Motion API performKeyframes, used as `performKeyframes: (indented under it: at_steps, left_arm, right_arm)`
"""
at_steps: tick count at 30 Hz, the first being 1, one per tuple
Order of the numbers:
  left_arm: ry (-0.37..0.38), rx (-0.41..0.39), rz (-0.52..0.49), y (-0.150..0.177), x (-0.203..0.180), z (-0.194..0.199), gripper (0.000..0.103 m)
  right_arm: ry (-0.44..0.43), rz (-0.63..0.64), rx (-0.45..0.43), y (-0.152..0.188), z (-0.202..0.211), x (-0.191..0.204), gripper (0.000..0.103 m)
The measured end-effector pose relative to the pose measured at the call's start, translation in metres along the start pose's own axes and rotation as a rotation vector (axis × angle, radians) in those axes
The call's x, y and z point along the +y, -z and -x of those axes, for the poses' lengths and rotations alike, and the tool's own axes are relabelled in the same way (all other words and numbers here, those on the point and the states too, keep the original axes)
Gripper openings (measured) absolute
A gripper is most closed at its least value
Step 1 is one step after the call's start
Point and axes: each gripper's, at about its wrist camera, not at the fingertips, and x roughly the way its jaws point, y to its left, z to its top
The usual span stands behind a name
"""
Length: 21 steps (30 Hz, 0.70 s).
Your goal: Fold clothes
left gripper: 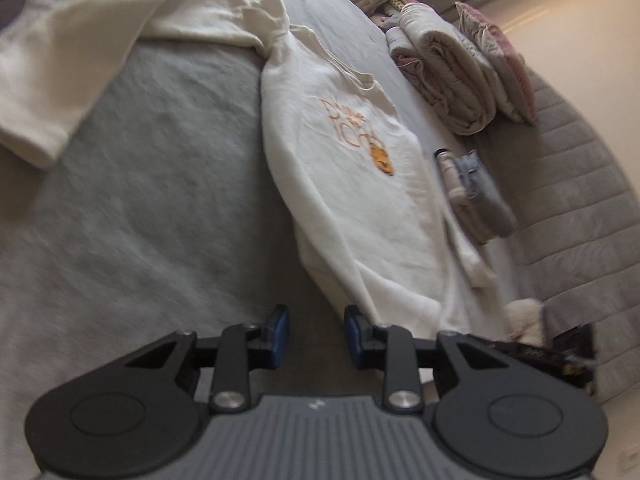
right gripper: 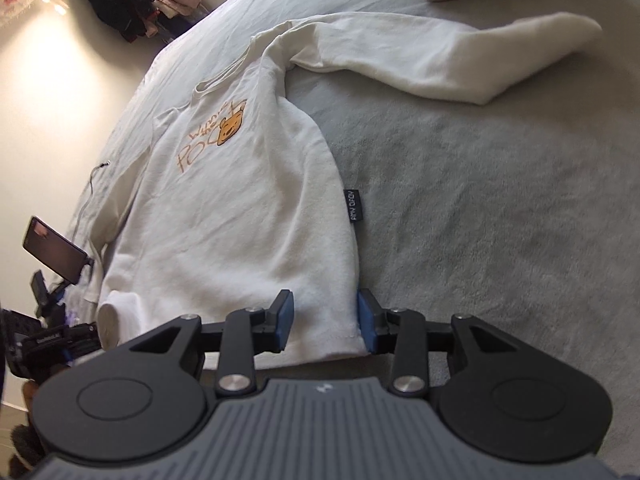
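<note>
Lying flat on the pale grey bedspread (right gripper: 500,208), front side up: a cream-white long-sleeved sweatshirt with an orange bear print (right gripper: 224,216), with one sleeve (right gripper: 440,64) stretching away to the far right in the right wrist view, and a small black label (right gripper: 354,205) sticking out at its right side seam. Hovering at the near right corner of the hem: the right gripper (right gripper: 326,320), with blue pads standing apart, the right pad just at the side edge of the cloth and the left pad over the cloth; pressing on the fabric or not, impossible to tell. Hovering over the bare bedspread (left gripper: 140,200) just beside the sweatshirt (left gripper: 360,200) hem in the left wrist view: the left gripper (left gripper: 317,336), jaws spread, nothing between the pads. Resting at the far side of the bed: a folded quilted blanket in pale pink and grey (left gripper: 452,68), and a small grey folded garment (left gripper: 480,196) near the sweatshirt. Standing at the left in the right wrist view: a black phone on a holder (right gripper: 54,254).
</note>
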Motion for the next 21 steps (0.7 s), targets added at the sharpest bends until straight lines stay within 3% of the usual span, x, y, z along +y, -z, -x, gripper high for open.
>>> performKeyframes:
  at_steps: [5,14,21]
  left_arm:
    - [0.095,-0.017,0.046,0.002,-0.004,-0.005,0.03]
    - [0.235,-0.122,0.059,-0.003,-0.011,0.01,0.031]
    - [0.263,-0.11,0.076,-0.004,-0.006,0.012,0.036]
  right_arm:
    - [-0.042,-0.058,0.01,-0.002,0.002,-0.007,0.04]
    - [-0.132,-0.125,0.058,-0.001,0.001,-0.014,0.039]
    - [-0.17,-0.139,0.093,0.003,-0.001,-0.014,0.032]
